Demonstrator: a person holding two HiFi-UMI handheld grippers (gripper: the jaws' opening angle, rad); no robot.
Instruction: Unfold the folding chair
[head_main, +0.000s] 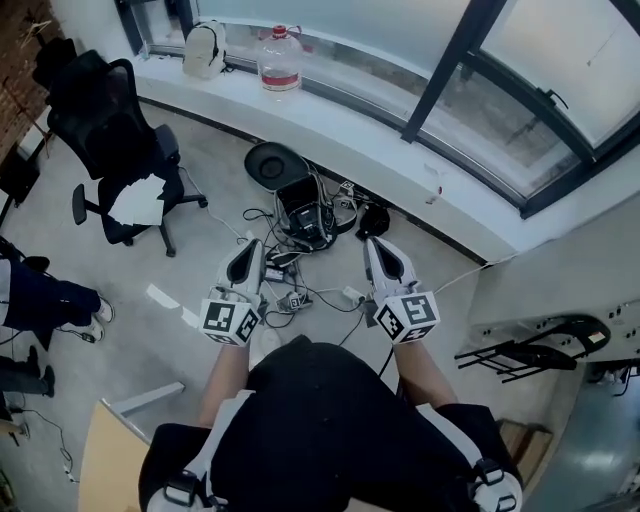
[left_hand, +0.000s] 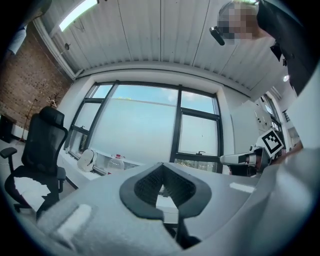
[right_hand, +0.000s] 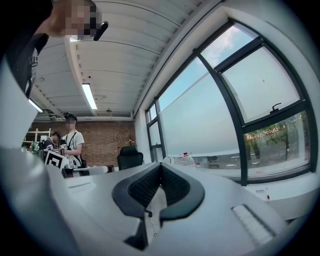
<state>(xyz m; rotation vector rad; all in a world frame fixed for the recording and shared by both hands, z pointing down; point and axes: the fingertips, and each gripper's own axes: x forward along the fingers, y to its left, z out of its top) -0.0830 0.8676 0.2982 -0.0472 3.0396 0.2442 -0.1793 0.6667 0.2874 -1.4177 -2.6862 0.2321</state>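
Both grippers were smooth pale grey plastic and pointed level above the floor. The left gripper (head_main: 246, 247) had its fingers (left_hand: 142, 187) pressed together on nothing, the dark ribbed pads meeting in a V. The right gripper (head_main: 375, 243) was closed and empty in the same way. The folding chair (head_main: 530, 348), a flat bundle of thin black tubes with a curved black panel, lay folded far to the right by the white wall, well apart from both grippers. Ahead I saw a tangle of cables (head_main: 318, 293) spread around a black box (head_main: 303, 210) on the smooth grey concrete floor (head_main: 210, 170). A black mesh office chair (head_main: 105, 120) stood at the left. On the long white sill (head_main: 360, 125) sat a clear jug (head_main: 280, 60) with a red cap and a white backpack (head_main: 205, 48), below dark-framed windows (head_main: 480, 50). A brick wall (right_hand: 102, 142) closed the far end of the room.
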